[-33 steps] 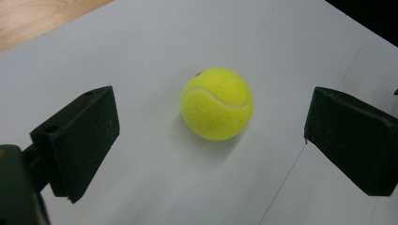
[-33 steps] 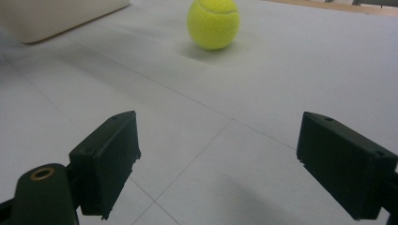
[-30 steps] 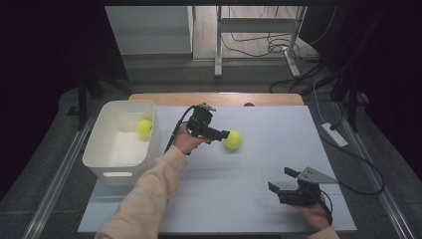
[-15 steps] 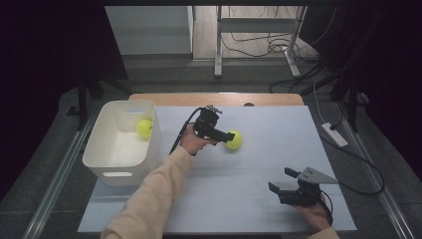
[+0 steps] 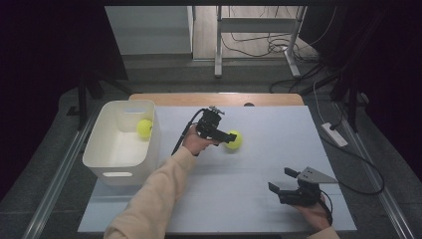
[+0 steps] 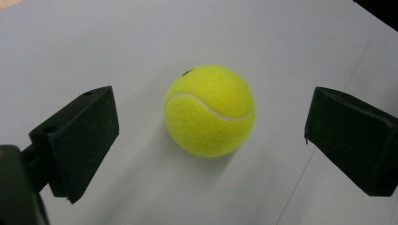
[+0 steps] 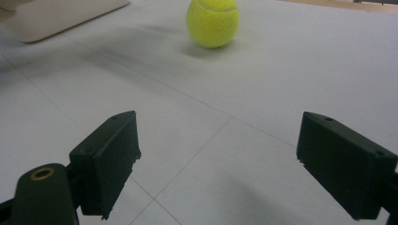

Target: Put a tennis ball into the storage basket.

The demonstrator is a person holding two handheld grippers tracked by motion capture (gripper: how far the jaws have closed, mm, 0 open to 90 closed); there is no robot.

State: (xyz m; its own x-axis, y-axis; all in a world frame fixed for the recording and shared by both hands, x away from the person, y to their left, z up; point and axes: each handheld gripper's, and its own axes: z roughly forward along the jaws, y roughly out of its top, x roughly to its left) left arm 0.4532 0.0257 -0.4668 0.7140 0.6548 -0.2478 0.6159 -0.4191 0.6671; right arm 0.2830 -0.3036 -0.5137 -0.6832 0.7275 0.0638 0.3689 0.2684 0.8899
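At frame centre, the tennis ball [image 6: 210, 110] was framed between the left gripper's [image 6: 211, 140] wide-open jaws, apparently untouched, while the right gripper [image 5: 281, 180] was held open too.

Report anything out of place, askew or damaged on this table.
Nothing stands out. One tennis ball lies in the white bin, which stands upright; the other ball sits intact on the mat between the left gripper's open jaws.

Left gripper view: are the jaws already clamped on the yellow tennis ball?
No, the yellow felt tennis ball lies on the table between the jaws with clear gaps on both sides.
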